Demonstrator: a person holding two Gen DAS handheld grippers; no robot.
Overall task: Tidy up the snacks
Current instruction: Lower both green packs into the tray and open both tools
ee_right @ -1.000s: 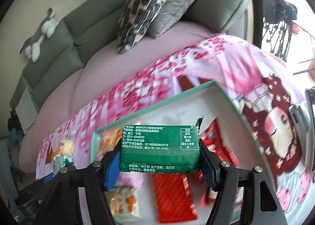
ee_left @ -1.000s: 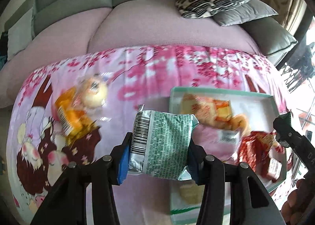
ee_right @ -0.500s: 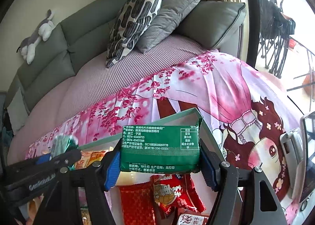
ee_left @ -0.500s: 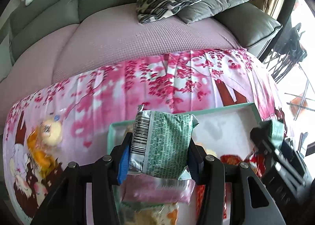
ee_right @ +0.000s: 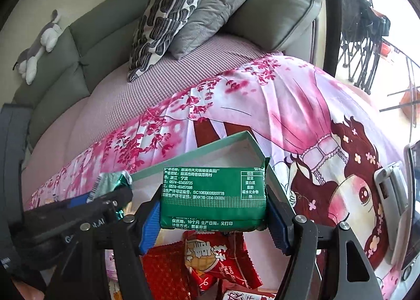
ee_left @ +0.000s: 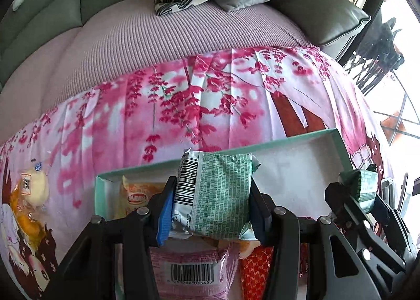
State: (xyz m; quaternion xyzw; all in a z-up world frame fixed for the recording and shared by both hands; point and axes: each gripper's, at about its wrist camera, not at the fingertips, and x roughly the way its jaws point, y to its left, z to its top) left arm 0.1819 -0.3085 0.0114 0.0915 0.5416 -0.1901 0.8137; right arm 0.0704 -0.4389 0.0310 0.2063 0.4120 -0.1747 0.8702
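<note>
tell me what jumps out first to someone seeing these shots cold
Two green snack packets stand out: the left gripper clamps a pale green packet and the right gripper a dark green packet, both over the teal-rimmed tray. Behind them, the pink blossom-print cloth covers the surface in front of the grey sofa.

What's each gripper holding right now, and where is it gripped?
Left gripper clamps a pale green snack packet by its two sides; right gripper clamps a dark green snack packet by its short ends.
</note>
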